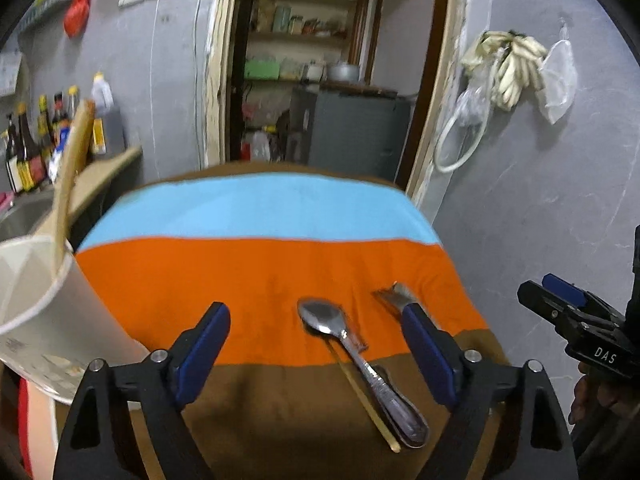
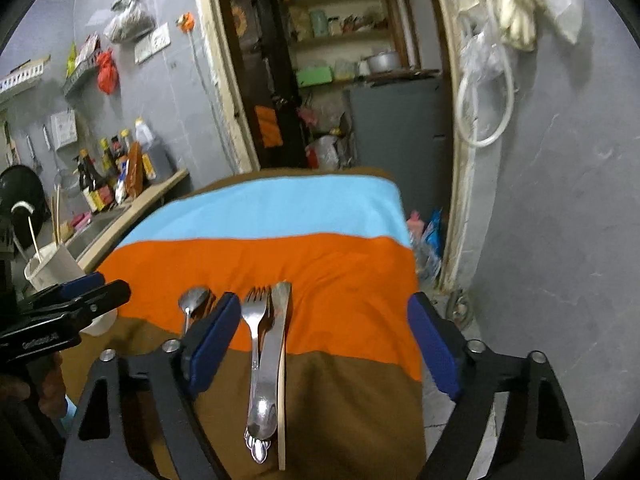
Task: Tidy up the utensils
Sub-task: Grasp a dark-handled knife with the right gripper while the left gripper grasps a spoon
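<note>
A metal spoon [image 1: 352, 356] lies on the striped cloth [image 1: 260, 268] with a thin wooden stick [image 1: 364, 396] beside it, between the fingers of my open left gripper [image 1: 316, 320]. A white holder cup [image 1: 36, 304] at the left holds a wooden utensil [image 1: 70, 172]. In the right wrist view a fork [image 2: 256, 344] and a knife [image 2: 276, 340] lie side by side on the cloth [image 2: 340, 280], between the fingers of my open right gripper [image 2: 324, 316]. The spoon [image 2: 194, 300] and the cup [image 2: 52, 268] show at the left there.
A counter with sauce bottles [image 1: 36, 140] and a sink stands at the left. An open doorway [image 1: 320, 80] with shelves lies behind the table. A grey wall [image 1: 540, 184] is close on the right. The right gripper shows at the right edge of the left wrist view [image 1: 580, 320].
</note>
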